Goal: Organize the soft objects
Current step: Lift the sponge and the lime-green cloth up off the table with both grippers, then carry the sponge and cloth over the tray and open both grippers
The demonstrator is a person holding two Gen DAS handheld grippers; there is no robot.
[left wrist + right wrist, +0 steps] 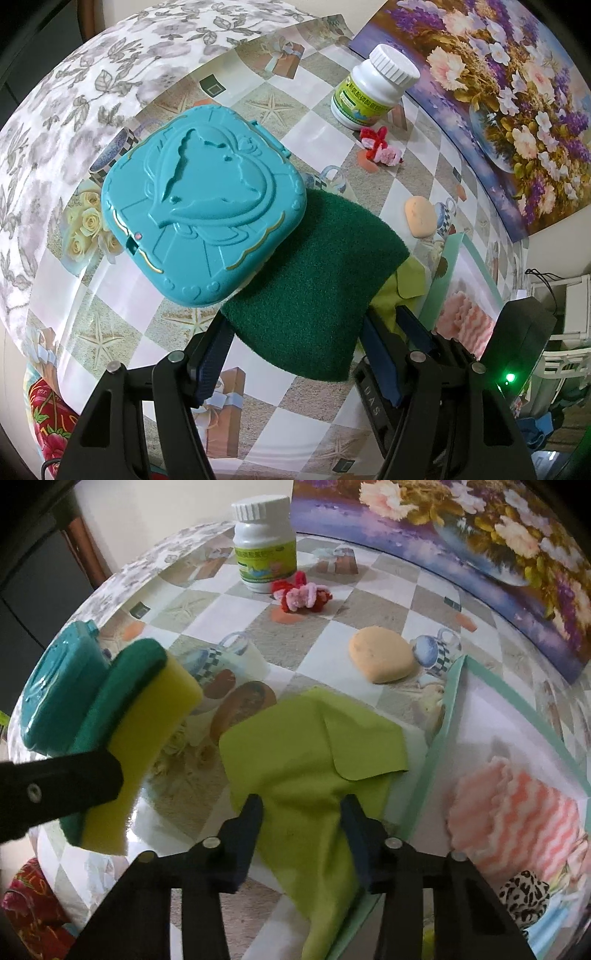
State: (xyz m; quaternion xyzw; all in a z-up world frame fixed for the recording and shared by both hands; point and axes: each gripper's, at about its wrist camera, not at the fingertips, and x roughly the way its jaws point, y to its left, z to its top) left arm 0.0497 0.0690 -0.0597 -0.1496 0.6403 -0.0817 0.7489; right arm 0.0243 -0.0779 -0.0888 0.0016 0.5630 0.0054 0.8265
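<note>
The sponge [147, 716], green scourer on yellow foam, is clamped in the left gripper [295, 339], lifted above the counter [314, 635] beside a teal case [203, 206]. Only the right view shows its yellow foam; the left view sees just the green face. The right gripper [301, 805] straddles a lime cloth [310, 760] at the edge of a mint tray [439, 731]; whether it pinches I cannot tell. The bottle [264, 542] label is unreadable.
</note>
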